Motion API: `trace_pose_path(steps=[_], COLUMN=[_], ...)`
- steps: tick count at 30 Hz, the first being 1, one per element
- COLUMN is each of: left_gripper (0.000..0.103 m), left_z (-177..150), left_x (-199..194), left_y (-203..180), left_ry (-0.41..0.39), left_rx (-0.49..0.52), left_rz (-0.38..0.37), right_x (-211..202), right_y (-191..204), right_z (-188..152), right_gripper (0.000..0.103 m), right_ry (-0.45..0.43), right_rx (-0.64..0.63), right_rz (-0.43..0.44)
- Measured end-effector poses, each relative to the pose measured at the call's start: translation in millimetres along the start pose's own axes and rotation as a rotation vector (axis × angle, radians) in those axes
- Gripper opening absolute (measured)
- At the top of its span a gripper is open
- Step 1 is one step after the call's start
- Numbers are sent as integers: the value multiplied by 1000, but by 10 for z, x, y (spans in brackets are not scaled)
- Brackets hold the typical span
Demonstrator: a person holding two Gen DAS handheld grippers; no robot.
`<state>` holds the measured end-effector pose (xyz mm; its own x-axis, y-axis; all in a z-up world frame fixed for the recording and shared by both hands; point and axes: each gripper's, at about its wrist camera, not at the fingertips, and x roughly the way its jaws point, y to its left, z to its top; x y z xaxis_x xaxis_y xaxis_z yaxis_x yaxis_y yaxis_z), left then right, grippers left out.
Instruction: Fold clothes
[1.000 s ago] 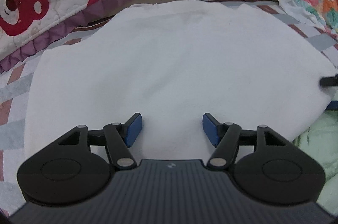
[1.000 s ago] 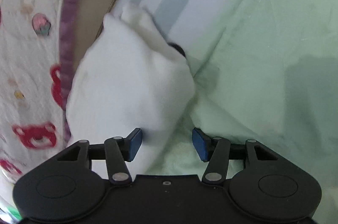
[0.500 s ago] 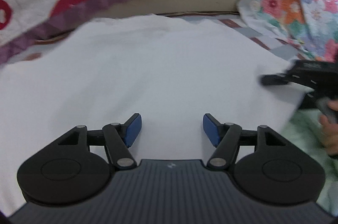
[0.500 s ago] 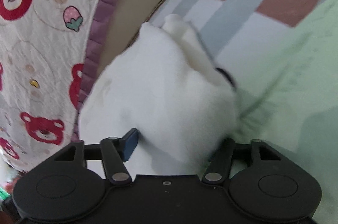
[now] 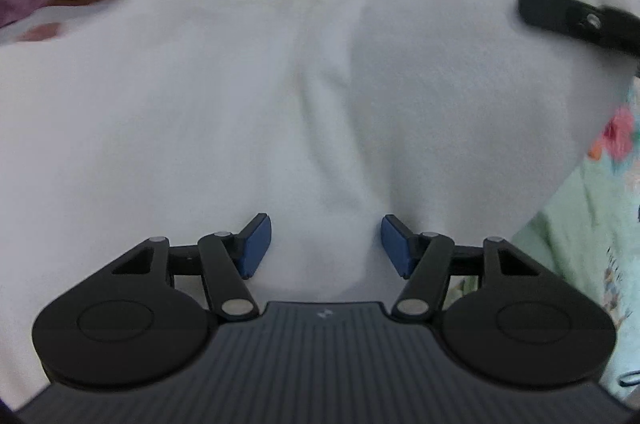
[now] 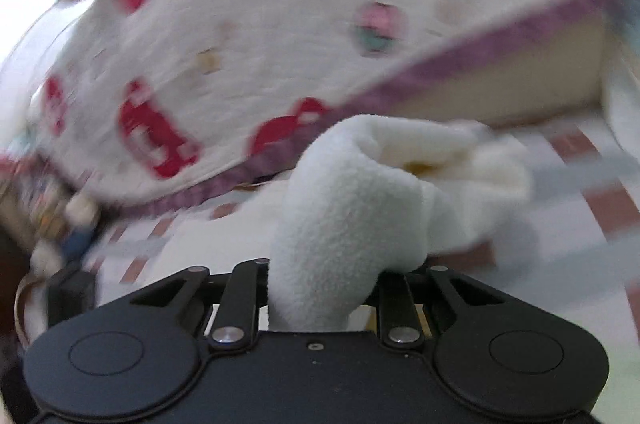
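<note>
A white fleece garment [image 5: 200, 112] fills most of the left wrist view, spread on the bed. Its right side is lifted into a hump with a soft crease down the middle. My left gripper [image 5: 325, 245] is open, its blue pads [image 5: 254, 245] low over the cloth's near edge with fabric between them. In the right wrist view my right gripper [image 6: 325, 278] is shut on a bunched fold of the same white fleece garment [image 6: 360, 200], which hides its pads. The right gripper's black finger [image 5: 576, 20] shows at the upper right of the left wrist view, holding the raised edge.
A quilt with red bears and a purple border [image 6: 224, 36] hangs behind the cloth. The checked bedsheet [image 6: 592, 200] lies under it. A pale green cloth [image 5: 576, 224] and a floral fabric [image 5: 618, 136] sit to the right.
My right gripper has shut on the white garment's edge and lifted it up and over toward the left. The left gripper has stayed open, now lower and closer to the cloth.
</note>
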<state>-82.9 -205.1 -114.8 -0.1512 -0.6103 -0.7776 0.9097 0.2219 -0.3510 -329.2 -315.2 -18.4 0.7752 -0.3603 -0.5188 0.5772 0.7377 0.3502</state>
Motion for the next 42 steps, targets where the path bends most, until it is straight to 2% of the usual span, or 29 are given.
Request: trace_pose_path(steps=[3, 4, 7, 9, 10, 13, 17, 21, 22, 23, 30, 34, 36, 37, 40, 42], left_gripper=[61, 61, 61, 59, 54, 52, 52, 52, 54, 56, 56, 54, 52, 45, 46, 46], left_z=[-36, -102, -364, -555, -647, -637, -604, -646, -683, -741, -787, -813, -871, -914, -1115, -1254], left_x=[-565, -677, -734, -587, -513, -502, -526, -532, -532, -519, -576, -610, -772, -861, -1053, -1132], left_y=[362, 507, 937, 1163, 1274, 1375, 1394, 1531, 1592, 1707, 1670, 1650, 1749, 1766, 1843, 1898], left_ry=[-175, -205, -213, -172, -152, -157, -167, -179, -188, -201, -197, -195, -258, -289, -351, -380], left_rx=[-168, -225, -389, -502, -557, -564, -541, -612, -658, -747, -747, -748, -795, -802, -857, -903], left_rz=[89, 96, 16, 23, 26, 23, 87, 11, -33, -108, -104, -102, -125, -109, -103, -132], right_x=[112, 163, 386, 622, 744, 1101, 1421, 1461, 1437, 1406, 1349, 1256, 1273, 1303, 1401, 1443], right_y=[434, 571, 1001, 1242, 1346, 1523, 1576, 1592, 1599, 1589, 1391, 1624, 1747, 1806, 1986, 2069], right_z=[217, 273, 299, 192, 129, -85, -321, -385, -365, -335, -82, -63, -121, -188, -440, -586], right_gripper=[25, 25, 24, 24, 24, 24, 24, 24, 24, 24, 24, 25, 24, 24, 24, 24], right_ry=[6, 16, 88, 157, 193, 291, 365, 373, 371, 368, 343, 324, 340, 352, 369, 365], right_rx=[-131, -167, -324, -417, -454, -502, -493, -486, -486, -476, -268, -309, -346, -365, -459, -521], right_rz=[109, 147, 200, 193, 192, 221, 241, 242, 245, 253, 307, 355, 398, 412, 390, 339])
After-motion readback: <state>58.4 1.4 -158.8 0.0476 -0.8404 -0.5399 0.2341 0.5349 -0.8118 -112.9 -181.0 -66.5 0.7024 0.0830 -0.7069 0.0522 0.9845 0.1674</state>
